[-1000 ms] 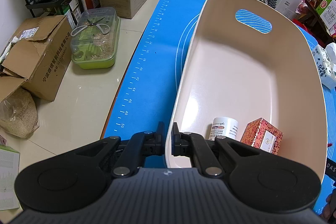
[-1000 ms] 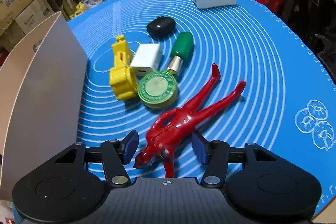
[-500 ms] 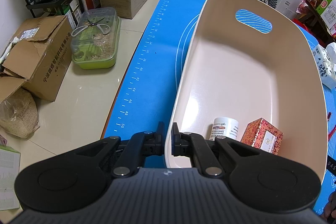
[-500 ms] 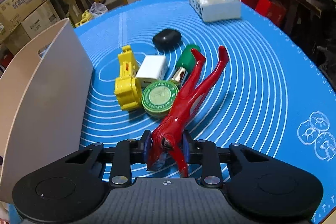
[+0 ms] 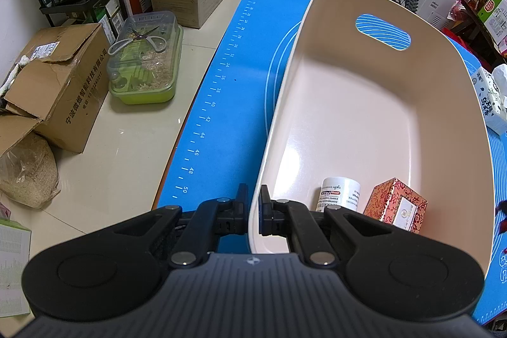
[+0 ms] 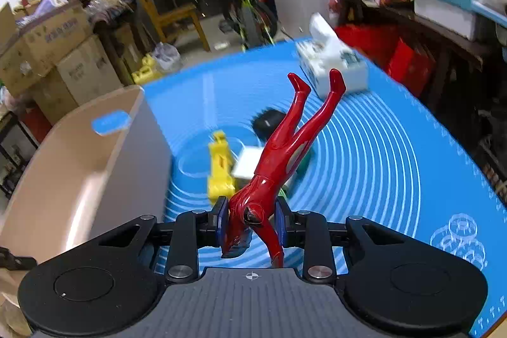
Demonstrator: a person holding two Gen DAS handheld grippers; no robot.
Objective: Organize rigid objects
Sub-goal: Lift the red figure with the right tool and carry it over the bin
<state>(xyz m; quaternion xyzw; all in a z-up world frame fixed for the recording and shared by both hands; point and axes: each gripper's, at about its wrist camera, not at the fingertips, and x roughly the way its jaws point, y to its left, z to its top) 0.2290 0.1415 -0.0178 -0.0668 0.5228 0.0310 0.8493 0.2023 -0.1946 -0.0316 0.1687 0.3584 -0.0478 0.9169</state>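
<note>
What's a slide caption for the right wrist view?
Right gripper lifts red figure off blue mat, beside beige bin.

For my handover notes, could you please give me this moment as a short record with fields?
left gripper: shut on the near rim of the beige bin
right gripper: shut on the red figure, held clear of the blue mat
in bin: white bottle, patterned red box
on mat: yellow toy, white block, black oval thing, tissue box

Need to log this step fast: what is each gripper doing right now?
Left gripper: closed on the rim of the beige bin.
Right gripper: closed on the red figure, held clear of the mat.
</note>
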